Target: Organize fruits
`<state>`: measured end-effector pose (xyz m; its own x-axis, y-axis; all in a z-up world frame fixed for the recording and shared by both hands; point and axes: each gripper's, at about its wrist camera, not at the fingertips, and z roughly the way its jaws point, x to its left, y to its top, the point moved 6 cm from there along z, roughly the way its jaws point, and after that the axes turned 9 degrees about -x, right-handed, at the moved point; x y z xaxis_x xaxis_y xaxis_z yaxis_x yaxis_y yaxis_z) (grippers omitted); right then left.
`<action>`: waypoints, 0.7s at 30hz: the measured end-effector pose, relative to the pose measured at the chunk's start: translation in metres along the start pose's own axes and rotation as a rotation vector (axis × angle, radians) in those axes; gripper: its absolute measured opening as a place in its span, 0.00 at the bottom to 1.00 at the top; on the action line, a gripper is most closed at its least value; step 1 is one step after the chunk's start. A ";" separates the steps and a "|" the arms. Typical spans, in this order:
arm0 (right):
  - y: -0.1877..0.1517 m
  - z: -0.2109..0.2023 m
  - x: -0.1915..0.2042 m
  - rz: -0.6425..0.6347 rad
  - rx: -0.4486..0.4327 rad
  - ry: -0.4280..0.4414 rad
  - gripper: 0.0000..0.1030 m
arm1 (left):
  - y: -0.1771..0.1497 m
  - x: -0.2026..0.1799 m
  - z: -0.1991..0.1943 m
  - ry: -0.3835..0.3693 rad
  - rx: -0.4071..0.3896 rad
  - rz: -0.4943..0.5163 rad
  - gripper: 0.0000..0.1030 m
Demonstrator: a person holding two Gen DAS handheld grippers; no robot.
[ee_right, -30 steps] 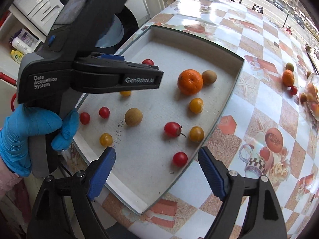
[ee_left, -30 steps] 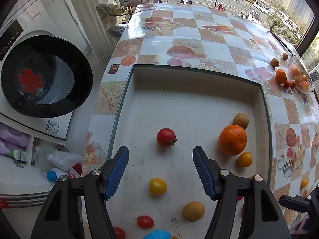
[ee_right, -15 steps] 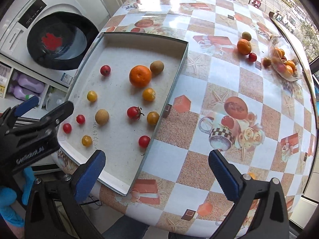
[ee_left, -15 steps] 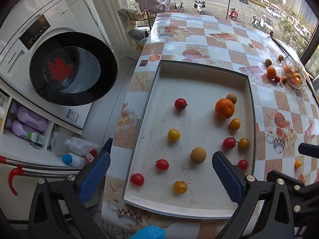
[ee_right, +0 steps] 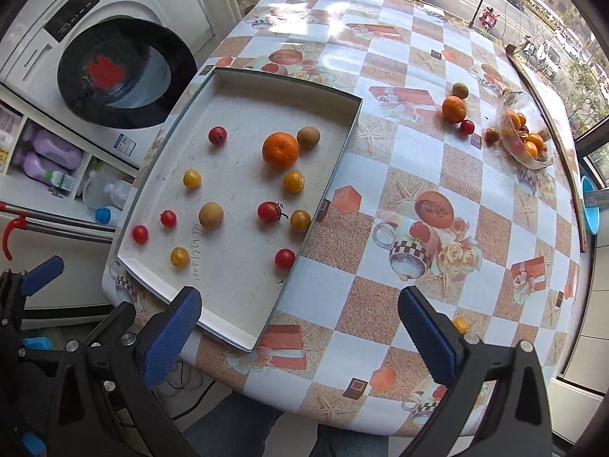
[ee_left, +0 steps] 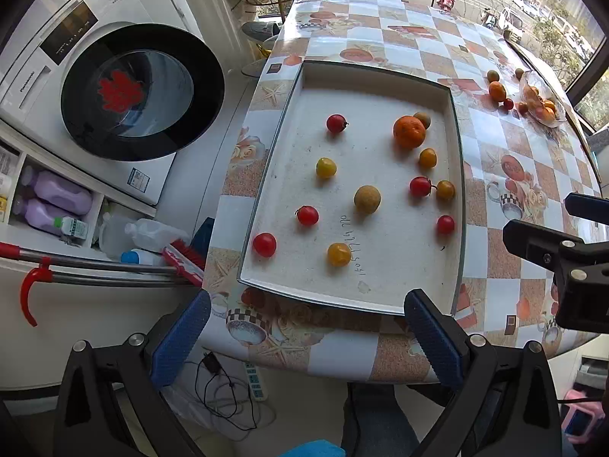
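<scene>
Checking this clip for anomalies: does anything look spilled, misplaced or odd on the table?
A few fruits sit loose on the tablecloth beside the clear bowl rather than in it: an orange, a brownish round fruit and a small red one. The tray overhangs the table's near edge slightly. Nothing looks damaged.

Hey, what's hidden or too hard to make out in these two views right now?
- Glass bowl contents, right wrist view: small, distorted; fruit count unclear.
- Handwriting on tray, left wrist view: too small to read.
- Yellow object, right wrist view: partly behind the right tool finger.
- Left tool handle: cut off by the frame edge.
</scene>
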<state>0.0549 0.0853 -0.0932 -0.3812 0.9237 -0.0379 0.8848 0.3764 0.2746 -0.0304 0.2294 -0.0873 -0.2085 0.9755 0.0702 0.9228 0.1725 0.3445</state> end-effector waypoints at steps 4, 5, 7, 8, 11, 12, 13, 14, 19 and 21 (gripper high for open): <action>-0.006 -0.007 0.007 -0.026 -0.003 -0.010 1.00 | -0.002 -0.003 -0.004 -0.005 0.001 0.000 0.99; -0.007 -0.009 0.008 -0.029 -0.004 -0.009 1.00 | -0.002 -0.004 -0.005 -0.005 -0.001 0.006 0.99; -0.010 -0.013 0.010 -0.034 -0.008 -0.011 1.00 | -0.004 -0.006 -0.006 -0.003 -0.005 0.018 0.99; -0.011 -0.014 0.010 -0.038 -0.010 -0.013 1.00 | -0.005 -0.008 -0.008 -0.004 -0.007 0.025 0.99; -0.013 -0.020 0.011 -0.045 -0.018 -0.020 1.00 | -0.007 -0.012 -0.012 -0.004 -0.020 0.046 0.99; -0.014 -0.022 0.011 -0.049 -0.021 -0.022 1.00 | -0.007 -0.013 -0.014 -0.006 -0.022 0.053 0.99; -0.014 -0.024 0.011 -0.053 -0.025 -0.024 1.00 | -0.008 -0.014 -0.015 -0.006 -0.024 0.060 0.99; -0.015 -0.025 0.011 -0.056 -0.028 -0.027 1.00 | -0.008 -0.015 -0.016 -0.006 -0.025 0.064 0.99; -0.016 -0.031 0.009 -0.069 -0.034 -0.033 1.00 | -0.008 -0.016 -0.021 -0.002 -0.034 0.065 0.99; -0.016 -0.032 0.009 -0.075 -0.034 -0.033 1.00 | -0.008 -0.016 -0.023 -0.004 -0.039 0.063 0.99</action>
<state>0.0290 0.0857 -0.0672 -0.4361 0.8953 -0.0912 0.8445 0.4421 0.3024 -0.0414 0.2097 -0.0697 -0.1490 0.9848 0.0889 0.9206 0.1053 0.3759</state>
